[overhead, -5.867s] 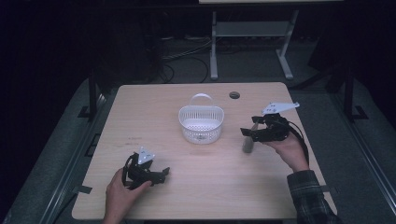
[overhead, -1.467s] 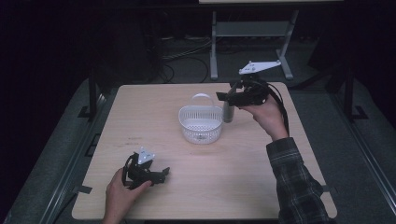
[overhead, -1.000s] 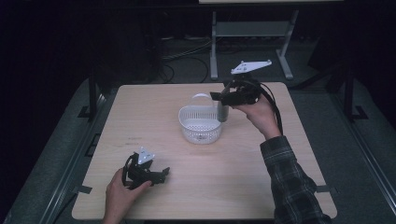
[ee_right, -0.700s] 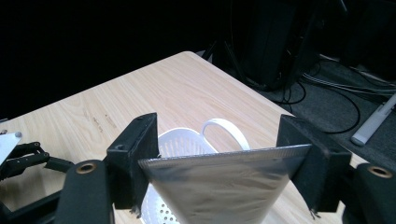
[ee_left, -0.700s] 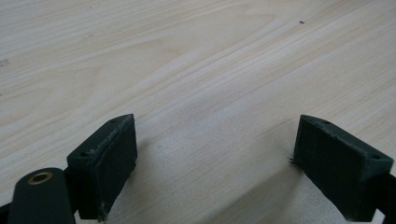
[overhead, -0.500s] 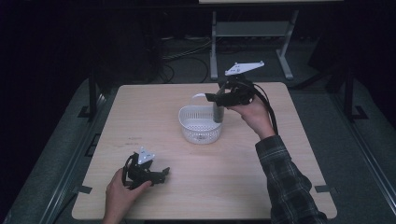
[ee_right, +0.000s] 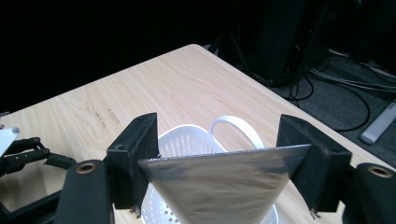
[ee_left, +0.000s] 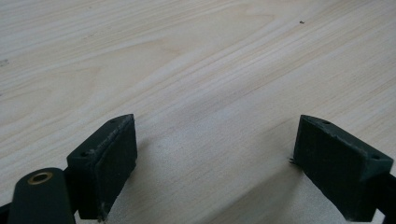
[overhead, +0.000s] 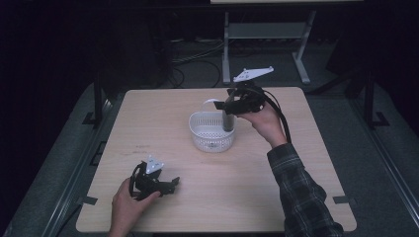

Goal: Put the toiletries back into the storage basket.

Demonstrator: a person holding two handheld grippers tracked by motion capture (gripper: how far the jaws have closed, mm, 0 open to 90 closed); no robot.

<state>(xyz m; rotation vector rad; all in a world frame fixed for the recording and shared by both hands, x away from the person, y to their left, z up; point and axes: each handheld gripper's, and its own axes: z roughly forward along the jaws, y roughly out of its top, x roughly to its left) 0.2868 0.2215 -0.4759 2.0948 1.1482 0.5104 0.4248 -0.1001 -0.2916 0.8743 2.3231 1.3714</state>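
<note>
A white perforated basket (overhead: 200, 137) with a handle stands at the middle of the wooden table (overhead: 306, 163). My right gripper (overhead: 231, 104) is shut on a flat grey pouch (overhead: 228, 120), which hangs upright over the basket's right rim, its lower end at or inside the rim. In the right gripper view the grey pouch (ee_right: 219, 184) spans both jaws of the right gripper (ee_right: 224, 140), with the basket (ee_right: 187, 140) just beyond. My left gripper (overhead: 170, 183) rests on the table at the front left. In its own view the left gripper (ee_left: 215, 140) is open over bare wood.
A metal stand (overhead: 267, 30) and loose cables (overhead: 197, 57) lie on the dark floor behind the table. The left gripper (ee_right: 28, 156) is seen far off in the right gripper view. Bare tabletop lies around the basket on all sides.
My right gripper has carried the grey pouch up from the table's right side and leftward over the basket, lowering it slightly in the last second. The left gripper has stayed still.
</note>
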